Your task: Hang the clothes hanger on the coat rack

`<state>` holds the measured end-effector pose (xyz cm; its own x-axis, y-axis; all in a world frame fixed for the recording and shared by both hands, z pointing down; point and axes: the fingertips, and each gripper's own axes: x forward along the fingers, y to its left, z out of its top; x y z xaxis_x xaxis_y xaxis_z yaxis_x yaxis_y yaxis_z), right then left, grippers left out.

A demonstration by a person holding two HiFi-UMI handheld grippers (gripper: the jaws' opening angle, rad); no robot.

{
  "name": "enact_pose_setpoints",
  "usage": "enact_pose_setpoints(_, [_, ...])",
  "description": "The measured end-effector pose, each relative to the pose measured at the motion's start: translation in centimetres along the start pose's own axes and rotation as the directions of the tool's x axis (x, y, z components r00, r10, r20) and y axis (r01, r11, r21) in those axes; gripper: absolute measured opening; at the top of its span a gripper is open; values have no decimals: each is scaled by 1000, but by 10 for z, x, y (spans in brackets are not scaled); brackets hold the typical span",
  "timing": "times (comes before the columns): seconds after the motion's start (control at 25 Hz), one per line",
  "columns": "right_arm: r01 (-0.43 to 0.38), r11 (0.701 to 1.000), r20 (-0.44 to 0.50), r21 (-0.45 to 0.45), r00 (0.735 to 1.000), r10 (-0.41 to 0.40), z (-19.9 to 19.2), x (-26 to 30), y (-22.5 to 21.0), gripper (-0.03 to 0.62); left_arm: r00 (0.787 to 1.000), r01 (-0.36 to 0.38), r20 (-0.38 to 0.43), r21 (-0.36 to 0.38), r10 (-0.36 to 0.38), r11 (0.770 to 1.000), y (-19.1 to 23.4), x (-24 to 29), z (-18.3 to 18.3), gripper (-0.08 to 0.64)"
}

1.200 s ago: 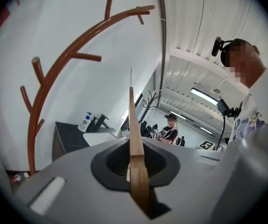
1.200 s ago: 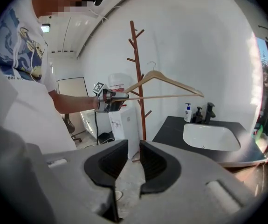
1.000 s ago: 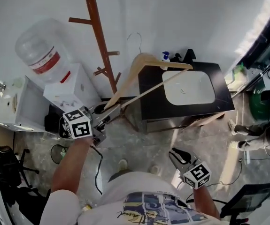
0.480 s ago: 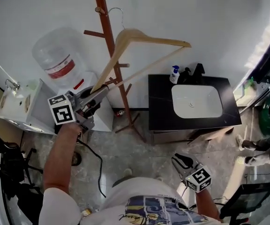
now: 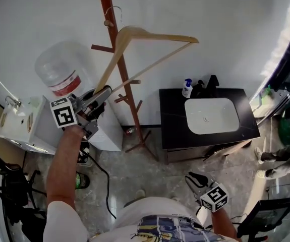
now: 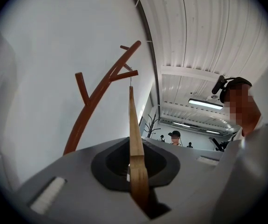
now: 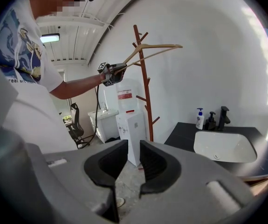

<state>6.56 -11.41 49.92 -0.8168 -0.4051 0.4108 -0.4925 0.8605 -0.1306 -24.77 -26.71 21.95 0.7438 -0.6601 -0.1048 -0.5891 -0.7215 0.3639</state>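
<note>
A wooden clothes hanger [image 5: 150,36] with a metal hook [image 5: 116,12] is held high against the brown coat rack [image 5: 118,67]. My left gripper [image 5: 102,96] is shut on the hanger's lower left end and points about level. In the left gripper view the hanger [image 6: 134,134] runs edge-on from the jaws up to its hook [image 6: 130,80], just under a rack branch [image 6: 126,73]; whether they touch I cannot tell. My right gripper [image 5: 192,178] hangs low by the person's side, open a little and empty. Its jaws [image 7: 130,149] show floor between them.
A white water dispenser with a big bottle [image 5: 59,72] stands left of the rack. A black vanity [image 5: 172,120] with a white sink and a soap bottle [image 5: 187,88] is on the right. An office chair [image 5: 3,185] is lower left. A cable [image 5: 104,185] lies on the floor.
My left gripper has lifted the hanger from low near the vanity up and left to the coat rack's upper pegs. The right gripper has stayed put.
</note>
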Motion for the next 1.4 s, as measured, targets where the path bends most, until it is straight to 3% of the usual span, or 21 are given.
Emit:
enact_pose_setpoints(0.44, [66,998,-4,23,998,-66,6,17,10,80,1000,-12,-29,-14,11,1000,47,-18,-27,25])
enact_pose_setpoints(0.92, [125,991,13,53,992,-126,13,47,41,80,996,-9,-90,88,16,996,75,-32,-35,28])
enact_pose_setpoints(1.4, [192,977,9,96,981,-194,11,62,70,80,997,-24,-61,198,37,980,108,-32,-30,43])
